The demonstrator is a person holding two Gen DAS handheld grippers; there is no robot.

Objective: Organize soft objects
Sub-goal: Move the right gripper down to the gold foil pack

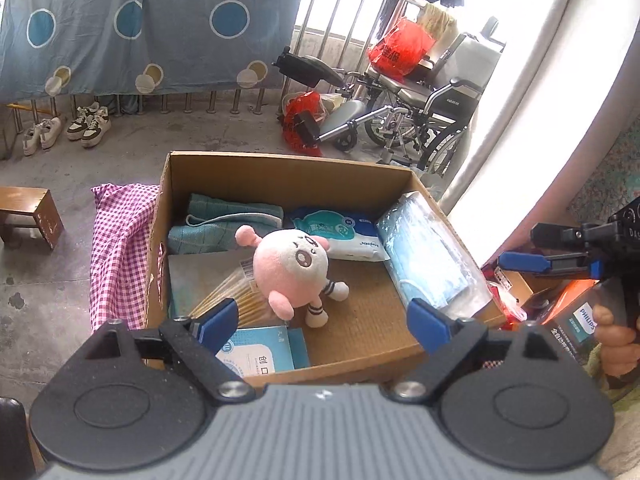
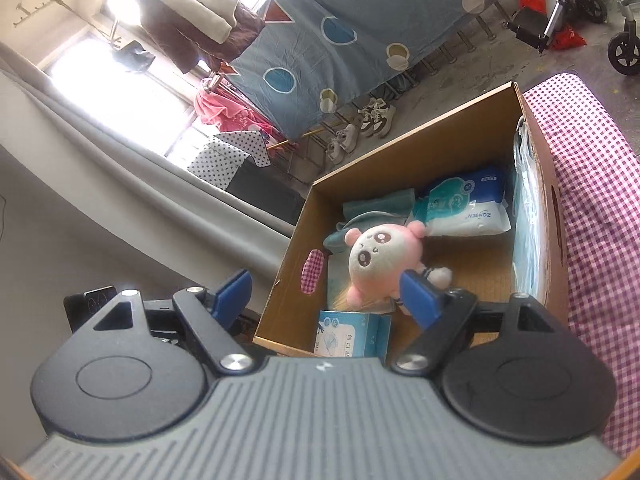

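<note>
An open cardboard box (image 1: pixel 280 168) rests on a purple checked cloth (image 1: pixel 120 248). Inside lies a pink plush toy (image 1: pixel 292 264) on its back, with a teal towel (image 1: pixel 224 220), a wipes pack (image 1: pixel 340 236), a bag of blue face masks (image 1: pixel 428 256) and a small blue-white carton (image 1: pixel 260 348) around it. My left gripper (image 1: pixel 322 320) hangs open above the box's near edge, with nothing between its fingers. The right gripper (image 1: pixel 524 248) is off to the right, held by a hand. In the right wrist view the right gripper (image 2: pixel 326 288) is open over the box's corner, clear of the plush toy (image 2: pixel 376 256).
A wheelchair (image 1: pixel 420 112) with red bags stands behind the box. Shoes (image 1: pixel 88 126) line the railing under a hanging blue sheet (image 1: pixel 140 28). A wooden stool (image 1: pixel 32 216) sits at the left, and an orange Philips carton (image 1: pixel 576 320) lies right of the box.
</note>
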